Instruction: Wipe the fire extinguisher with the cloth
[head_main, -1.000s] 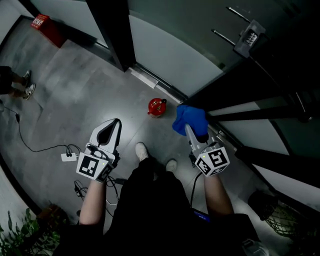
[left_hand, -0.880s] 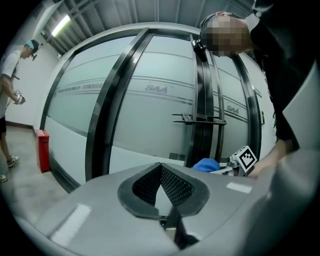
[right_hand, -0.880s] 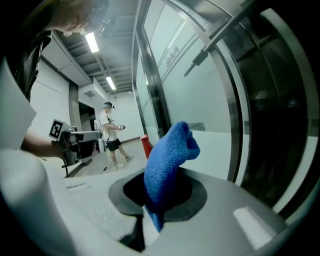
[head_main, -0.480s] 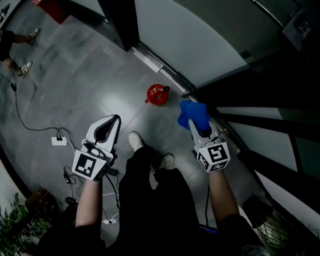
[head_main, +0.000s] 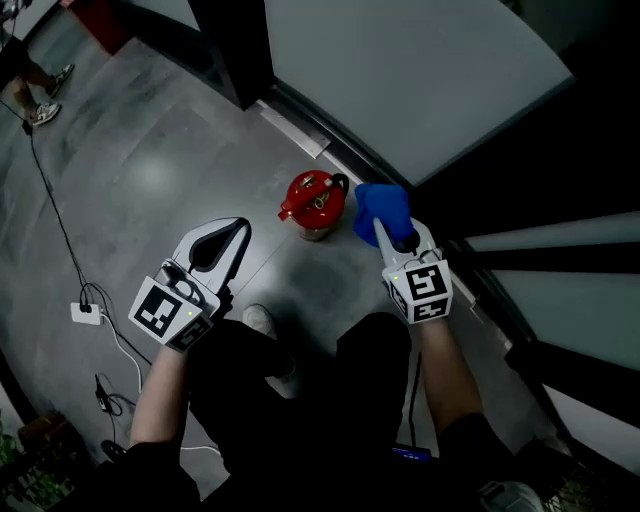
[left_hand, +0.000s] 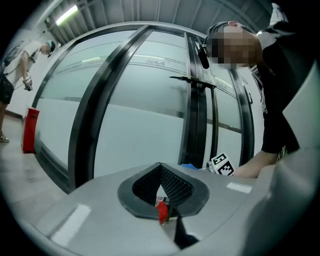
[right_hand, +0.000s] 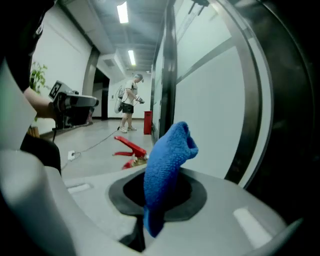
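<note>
A red fire extinguisher (head_main: 314, 200) stands on the grey floor near the glass wall's bottom rail. My right gripper (head_main: 386, 230) is shut on a blue cloth (head_main: 383, 208), which sits just to the right of the extinguisher's top; I cannot tell if they touch. In the right gripper view the cloth (right_hand: 167, 165) sticks up from the jaws, with the extinguisher's red handle (right_hand: 130, 148) behind it. My left gripper (head_main: 236, 232) hovers left of the extinguisher, shut and holding nothing. A sliver of the extinguisher (left_hand: 161, 211) shows through its pads.
A glass wall with dark frames (head_main: 420, 80) runs behind the extinguisher. A cable and white power strip (head_main: 84, 313) lie on the floor at left. My shoes (head_main: 262, 322) are below the grippers. Another person (right_hand: 129, 102) stands down the corridor by a red box (right_hand: 148, 122).
The view has closed in on the extinguisher. Both grippers came nearer to it, and the right one with the cloth now sits beside its top.
</note>
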